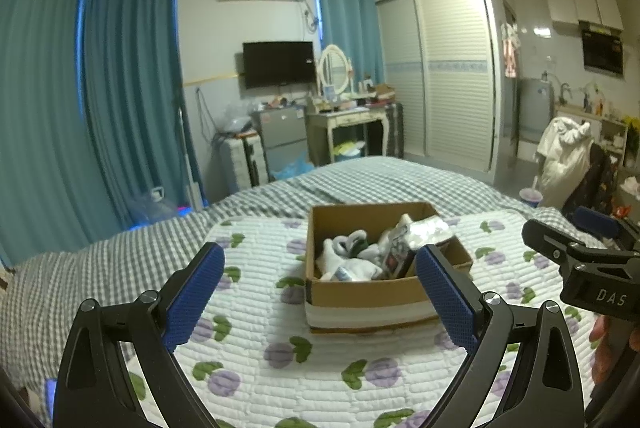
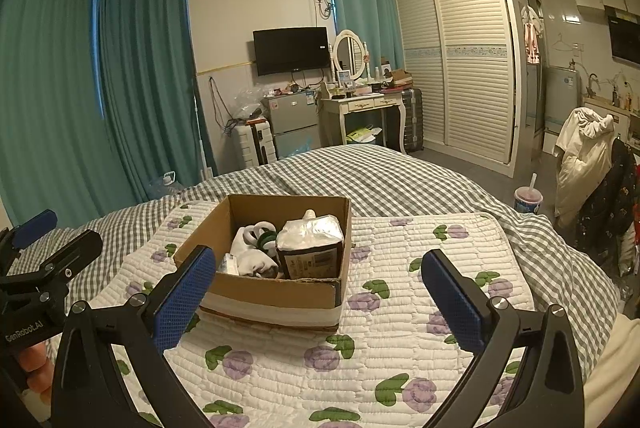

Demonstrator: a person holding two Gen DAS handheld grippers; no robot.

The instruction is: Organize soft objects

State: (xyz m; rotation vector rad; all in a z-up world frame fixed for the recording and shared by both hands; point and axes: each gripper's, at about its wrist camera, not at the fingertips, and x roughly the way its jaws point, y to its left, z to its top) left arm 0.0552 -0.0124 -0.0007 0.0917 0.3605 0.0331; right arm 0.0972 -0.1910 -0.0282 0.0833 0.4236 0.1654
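A bedroom with teal curtains (image 2: 132, 76) frames a bed whose quilted flower mat (image 2: 400, 308) carries an open cardboard box (image 2: 280, 294). The left gripper (image 1: 320, 292) hovers before it, jaws spread, holding nothing. Inside lie white socks (image 2: 252, 248) at left and a plastic-wrapped pack (image 2: 310, 242) at right. The right gripper (image 2: 314, 294) is likewise agape and empty. A pinch at the socks may snag only a loose fold, or tilt the light box on the soft bedding.

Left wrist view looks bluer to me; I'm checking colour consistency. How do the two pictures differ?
Left wrist view: cold blue cast, soft focus on the cardboard box, ceiling light flare at top. Right wrist view: warmer, sharper. Both bend the curtains.
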